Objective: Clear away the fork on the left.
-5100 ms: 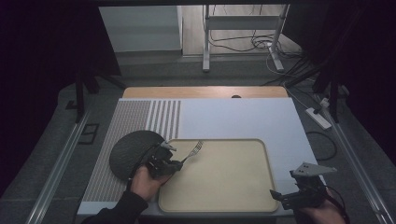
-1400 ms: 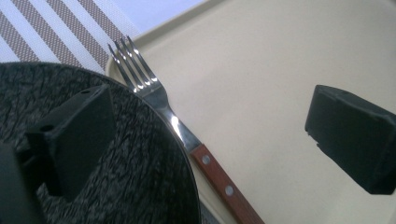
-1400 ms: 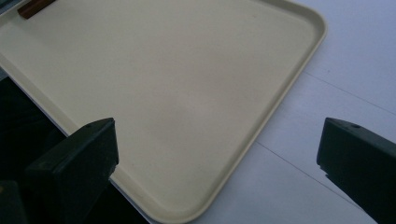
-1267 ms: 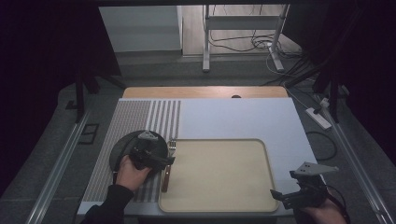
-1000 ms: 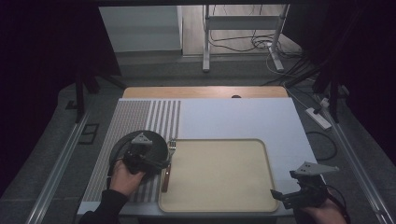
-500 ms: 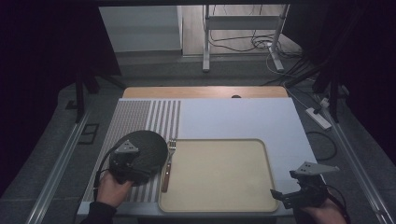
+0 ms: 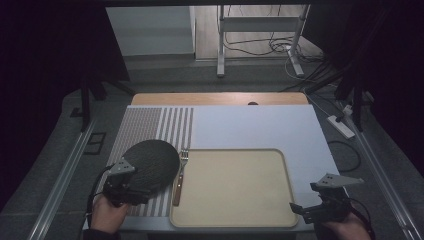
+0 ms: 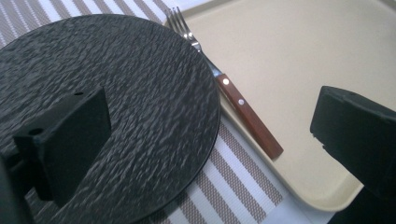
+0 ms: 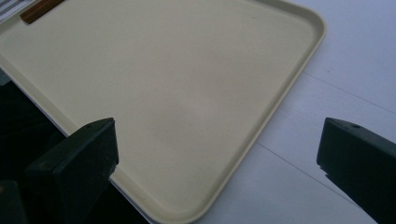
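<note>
A round black textured plate point(image 7: 151, 163) point(image 8: 121, 93) lies on the striped placemat point(image 7: 150, 125). A fork with a brown wooden handle point(image 7: 178, 175) point(image 8: 236, 100) lies along the left edge of the empty beige tray point(image 7: 232, 187) point(image 8: 299, 56), between plate and tray. My left gripper point(image 7: 134, 190) point(image 8: 210, 114) is open at the plate's near edge, holding nothing. Near the tray's front right corner point(image 9: 177, 84), my right gripper point(image 7: 312, 210) point(image 9: 217, 140) is open and empty too. The fork's handle end point(image 9: 39, 9) peeks in at that view's top left.
A white sheet point(image 7: 260, 130) covers the table right of the placemat and around the tray. A wooden strip point(image 7: 220, 98) runs along the table's far edge. Cables and a stand's legs point(image 7: 260, 45) lie on the floor beyond.
The left gripper has let go of the fork, which now lies beside the tray's left edge, and has drawn back toward the person to the plate's near edge. The right gripper has stayed put.
</note>
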Action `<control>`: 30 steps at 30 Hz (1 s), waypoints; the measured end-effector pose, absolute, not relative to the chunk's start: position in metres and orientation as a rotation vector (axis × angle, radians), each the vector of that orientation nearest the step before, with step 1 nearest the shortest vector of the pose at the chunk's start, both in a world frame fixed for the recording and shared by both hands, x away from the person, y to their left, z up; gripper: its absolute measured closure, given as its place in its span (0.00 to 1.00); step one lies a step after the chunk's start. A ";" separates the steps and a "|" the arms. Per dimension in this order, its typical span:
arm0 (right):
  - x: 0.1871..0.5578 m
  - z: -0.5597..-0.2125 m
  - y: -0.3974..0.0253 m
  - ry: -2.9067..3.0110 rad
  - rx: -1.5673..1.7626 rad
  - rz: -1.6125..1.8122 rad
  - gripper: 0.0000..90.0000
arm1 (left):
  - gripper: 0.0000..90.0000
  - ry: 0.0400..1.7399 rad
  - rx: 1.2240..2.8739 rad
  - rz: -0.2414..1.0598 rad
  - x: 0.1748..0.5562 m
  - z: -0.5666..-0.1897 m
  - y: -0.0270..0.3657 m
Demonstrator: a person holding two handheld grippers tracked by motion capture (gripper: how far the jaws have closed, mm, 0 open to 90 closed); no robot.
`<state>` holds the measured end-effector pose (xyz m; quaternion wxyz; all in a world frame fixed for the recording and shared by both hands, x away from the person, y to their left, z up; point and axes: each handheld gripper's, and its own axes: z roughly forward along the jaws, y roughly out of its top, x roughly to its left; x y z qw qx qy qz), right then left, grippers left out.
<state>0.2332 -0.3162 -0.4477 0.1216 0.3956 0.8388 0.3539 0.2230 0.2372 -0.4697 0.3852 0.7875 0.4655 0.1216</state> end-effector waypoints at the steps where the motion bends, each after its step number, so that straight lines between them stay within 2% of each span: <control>1: 0.233 -0.448 -0.316 2.449 1.154 1.033 0.00 | 0.00 1.190 2.003 0.313 0.221 -0.470 0.239; 14: 0.233 -0.448 -0.316 2.446 1.160 1.033 0.00 | 0.00 1.255 1.945 0.344 0.190 -0.472 0.261; 30: 0.233 -0.448 -0.316 2.441 1.166 1.030 0.00 | 0.00 1.331 1.982 0.369 0.169 -0.478 0.271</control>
